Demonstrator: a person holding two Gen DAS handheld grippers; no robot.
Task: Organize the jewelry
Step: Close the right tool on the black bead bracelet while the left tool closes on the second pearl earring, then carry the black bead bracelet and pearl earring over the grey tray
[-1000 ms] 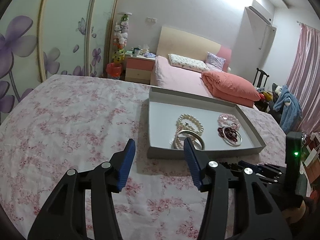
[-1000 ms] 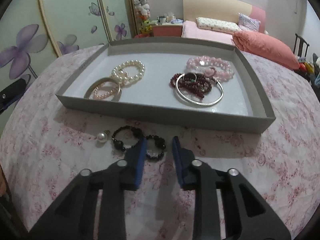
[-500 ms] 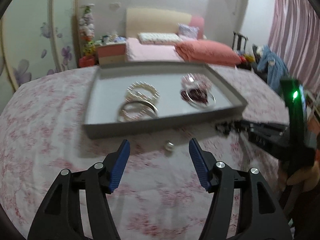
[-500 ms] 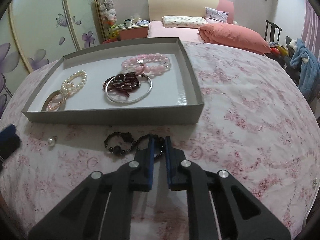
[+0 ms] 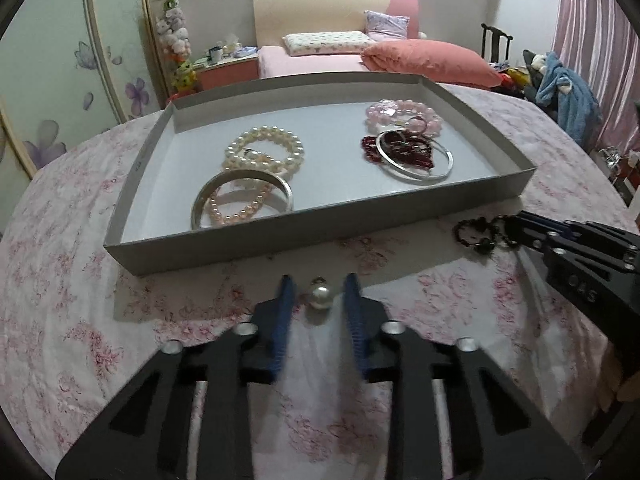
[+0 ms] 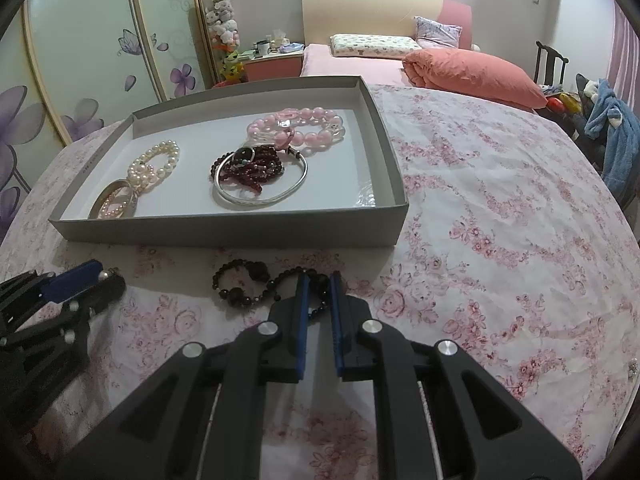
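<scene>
A grey tray (image 5: 280,236) (image 6: 224,232) on the floral tablecloth holds pearl bracelets (image 5: 264,152), a silver bangle (image 5: 240,196), pink beads (image 5: 404,114) and dark red beads inside a thin silver bangle (image 5: 412,156). A single pearl (image 5: 319,295) lies on the cloth in front of the tray, between the fingers of my left gripper (image 5: 318,296), which stand apart on either side of it. A black bead bracelet (image 6: 256,284) (image 5: 480,234) lies on the cloth. My right gripper (image 6: 319,284) is shut on its right loop.
The table is round, with its edge near on the right (image 6: 624,240). Beyond it stand a bed with an orange quilt (image 6: 472,72), a nightstand (image 6: 272,64), a wardrobe with purple flowers (image 6: 80,80) and a chair with blue cloth (image 6: 608,128).
My left gripper has moved forward and down to straddle the pearl, its fingers closing in. My right gripper stays narrowed on the black bracelet's loop.
</scene>
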